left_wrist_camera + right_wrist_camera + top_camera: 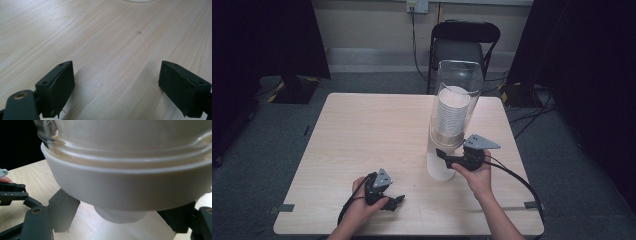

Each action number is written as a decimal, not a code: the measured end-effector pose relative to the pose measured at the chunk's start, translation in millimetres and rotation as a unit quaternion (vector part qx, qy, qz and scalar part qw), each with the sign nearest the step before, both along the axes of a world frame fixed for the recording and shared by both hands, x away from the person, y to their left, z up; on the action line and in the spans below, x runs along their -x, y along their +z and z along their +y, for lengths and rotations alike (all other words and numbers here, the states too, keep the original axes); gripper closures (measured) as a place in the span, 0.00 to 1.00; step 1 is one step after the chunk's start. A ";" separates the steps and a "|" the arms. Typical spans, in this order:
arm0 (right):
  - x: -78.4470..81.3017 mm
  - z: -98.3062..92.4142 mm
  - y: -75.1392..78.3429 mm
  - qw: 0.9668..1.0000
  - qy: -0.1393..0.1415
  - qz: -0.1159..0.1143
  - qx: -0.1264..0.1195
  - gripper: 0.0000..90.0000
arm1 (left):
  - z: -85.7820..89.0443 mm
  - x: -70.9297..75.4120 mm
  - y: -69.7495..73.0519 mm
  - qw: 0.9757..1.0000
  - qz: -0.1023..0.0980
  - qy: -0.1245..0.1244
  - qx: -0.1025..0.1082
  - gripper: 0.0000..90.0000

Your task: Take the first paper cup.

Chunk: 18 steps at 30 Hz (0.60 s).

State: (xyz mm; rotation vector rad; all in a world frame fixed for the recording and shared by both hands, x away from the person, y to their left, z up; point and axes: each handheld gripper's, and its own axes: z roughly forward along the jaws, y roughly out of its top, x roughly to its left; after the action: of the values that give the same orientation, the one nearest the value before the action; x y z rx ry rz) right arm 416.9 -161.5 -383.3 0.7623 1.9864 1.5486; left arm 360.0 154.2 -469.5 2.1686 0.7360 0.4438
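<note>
Nearest me, my left claw (393, 201) rests released on the wooden surface (362, 145), jaws wide apart with bare wood between them. My right claw (443, 156) reaches in at the foot of the tall clear tube (455, 115), which stands upright and holds a stack of white paper cups (451, 115). Its jaws sit either side of the lowest cup (120, 216) poking out below the white collar (125, 192); whether they press it, I cannot tell
</note>
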 end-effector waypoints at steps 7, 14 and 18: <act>-2.9 -1.4 1.5 1.000 0.001 0.002 -0.008 0.31 | -0.2 0.0 -0.1 1.000 0.000 0.001 0.001 0.14; -5.8 -1.9 0.9 1.000 0.002 0.001 -0.014 0.36 | -0.3 -0.1 -0.2 1.000 0.001 0.001 0.001 0.14; -6.1 -2.4 1.1 1.000 0.005 0.002 -0.010 0.37 | -0.3 0.0 -0.2 1.000 0.001 0.001 0.001 0.14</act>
State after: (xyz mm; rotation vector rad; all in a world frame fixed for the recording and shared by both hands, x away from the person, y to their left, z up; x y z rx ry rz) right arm 423.0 -163.9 -382.2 0.7661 1.9836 1.5748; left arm 360.0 154.0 -469.7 2.1662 0.7384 0.4415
